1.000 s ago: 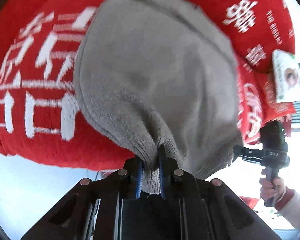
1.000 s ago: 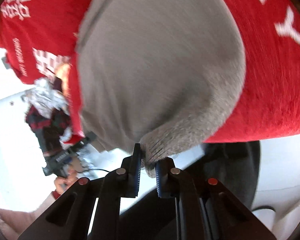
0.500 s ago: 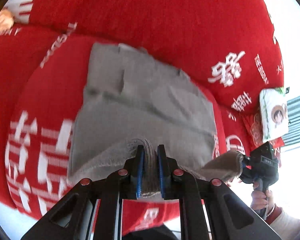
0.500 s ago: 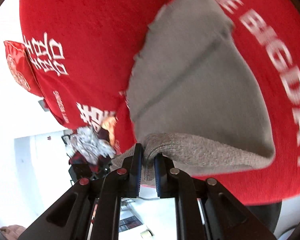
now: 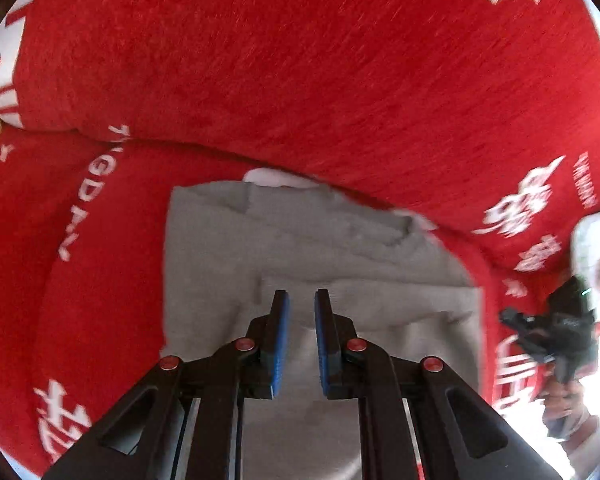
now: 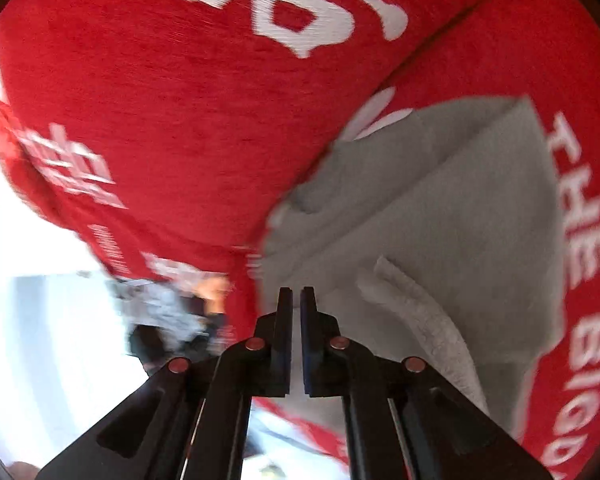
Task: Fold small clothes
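Since the grey knit is already lying folded on the red seat cushion, far edge tucked up against the crease where the back cushion starts, here's my take on how it'll handle. Soft, floppy, light, zero stiffness imo. It'll sag and slide open the sec you lift it by one layer, so both hands are needed, one per corner. The ribbed hem (the paler thick band curling up on the near side in the right cam) looks like the best bite: chunky, grippy, won't slip out of the pads. The plain body fabric is thinner and prob bunches instead.

Jaws rn: the left gripper is down to a narrow slit and hangs over the near half of the fold. Tbh I can't tell whether any knit is nipped in there, it's all blurry grey behind. The right gripper has just been closing, basically pinched to a sliver w/ nothing visible between the pads, sitting at the garment's edge nearest the cushion's side.

For the next fold I'd pinch the near corners, through all layers, not the top flap alone.
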Motion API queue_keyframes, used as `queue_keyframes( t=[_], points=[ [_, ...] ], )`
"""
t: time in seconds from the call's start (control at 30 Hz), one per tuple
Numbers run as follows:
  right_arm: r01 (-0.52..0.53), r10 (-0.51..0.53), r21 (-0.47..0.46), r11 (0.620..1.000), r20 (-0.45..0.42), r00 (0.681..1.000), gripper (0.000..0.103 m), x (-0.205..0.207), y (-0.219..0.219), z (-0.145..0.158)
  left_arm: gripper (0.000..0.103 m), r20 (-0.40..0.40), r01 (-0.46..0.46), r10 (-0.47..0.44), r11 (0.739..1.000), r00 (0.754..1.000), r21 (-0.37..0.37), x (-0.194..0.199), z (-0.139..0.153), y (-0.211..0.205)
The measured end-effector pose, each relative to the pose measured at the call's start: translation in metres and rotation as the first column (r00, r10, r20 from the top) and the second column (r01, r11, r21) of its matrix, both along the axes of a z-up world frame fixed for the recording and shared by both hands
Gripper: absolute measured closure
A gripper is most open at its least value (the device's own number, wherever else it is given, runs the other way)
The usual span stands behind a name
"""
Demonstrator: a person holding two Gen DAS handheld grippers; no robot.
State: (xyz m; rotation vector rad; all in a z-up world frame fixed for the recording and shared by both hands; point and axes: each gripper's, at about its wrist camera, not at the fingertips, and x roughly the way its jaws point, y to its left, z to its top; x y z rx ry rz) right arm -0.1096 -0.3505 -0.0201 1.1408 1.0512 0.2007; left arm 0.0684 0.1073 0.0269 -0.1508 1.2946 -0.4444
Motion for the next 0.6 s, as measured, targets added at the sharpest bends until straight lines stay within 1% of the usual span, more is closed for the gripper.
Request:
queue_keyframes(
  t=[0.07, 0.1, 0.13, 0.17, 0.2, 0.27, 0.33, 0.4, 0.43, 0.47, 0.5, 0.53, 0.6],
  points=[
    [-0.063, 0.056, -0.096, 0.993, -0.072, 0.996, 0.094, 0.008, 0.001, -0.003, 0.088, -0.034, 0.031, -0.028, 0.995, 0.999, 0.095, -0.001, -0.011, -0.006],
    [-0.101, 0.087, -0.143, 0.984, -0.104, 0.991, 0.088, 0.011, 0.004, -0.004, 0.088, -0.051, 0.046, -0.040, 0.992, 0.998, 0.120, -0.002, -0.016, -0.007],
    [-0.143, 0.119, -0.189, 0.972, -0.132, 0.984, 0.079, 0.011, 0.007, -0.006, 0.088, -0.070, 0.065, -0.055, 0.987, 0.996, 0.147, -0.003, -0.022, -0.008],
    [-0.180, 0.146, -0.235, 0.955, -0.157, 0.977, 0.051, 0.011, 0.011, -0.007, 0.088, -0.085, 0.086, -0.072, 0.981, 0.994, 0.174, -0.005, -0.027, -0.010],
    [-0.208, 0.165, -0.271, 0.940, -0.173, 0.971, 0.030, 0.011, 0.015, -0.007, 0.088, -0.092, 0.106, -0.090, 0.974, 0.992, 0.198, -0.007, -0.031, -0.012],
    [-0.262, 0.211, -0.332, 0.906, -0.181, 0.961, 0.030, 0.008, 0.023, -0.007, 0.088, -0.099, 0.138, -0.118, 0.965, 0.988, 0.224, -0.009, -0.037, -0.015],
    [-0.305, 0.241, -0.399, 0.865, -0.204, 0.949, 0.030, 0.008, 0.031, -0.007, 0.088, -0.114, 0.155, -0.131, 0.961, 0.985, 0.228, -0.010, -0.042, -0.017],
    [-0.329, 0.248, -0.447, 0.832, -0.230, 0.941, 0.030, 0.009, 0.036, -0.010, 0.087, -0.127, 0.159, -0.133, 0.961, 0.983, 0.224, -0.009, -0.045, -0.019],
    [-0.338, 0.247, -0.473, 0.813, -0.246, 0.937, 0.030, 0.011, 0.038, -0.012, 0.066, -0.135, 0.161, -0.133, 0.963, 0.982, 0.218, -0.008, -0.046, -0.019],
    [-0.342, 0.249, -0.481, 0.807, -0.248, 0.936, 0.030, 0.012, 0.039, -0.014, 0.028, -0.132, 0.155, -0.128, 0.964, 0.983, 0.216, -0.007, -0.046, -0.019],
    [-0.345, 0.252, -0.482, 0.805, -0.248, 0.935, 0.031, 0.013, 0.040, -0.015, 0.016, -0.108, 0.144, -0.122, 0.963, 0.987, 0.227, -0.008, -0.044, -0.019],
    [-0.347, 0.253, -0.479, 0.806, -0.250, 0.935, 0.031, 0.014, 0.038, -0.018, 0.013, -0.084, 0.144, -0.127, 0.961, 0.988, 0.234, -0.008, -0.042, -0.020],
    [-0.347, 0.250, -0.479, 0.806, -0.257, 0.934, 0.031, 0.018, 0.039, -0.021, 0.013, -0.094, 0.157, -0.138, 0.959, 0.986, 0.236, -0.008, -0.042, -0.020]
  ],
)
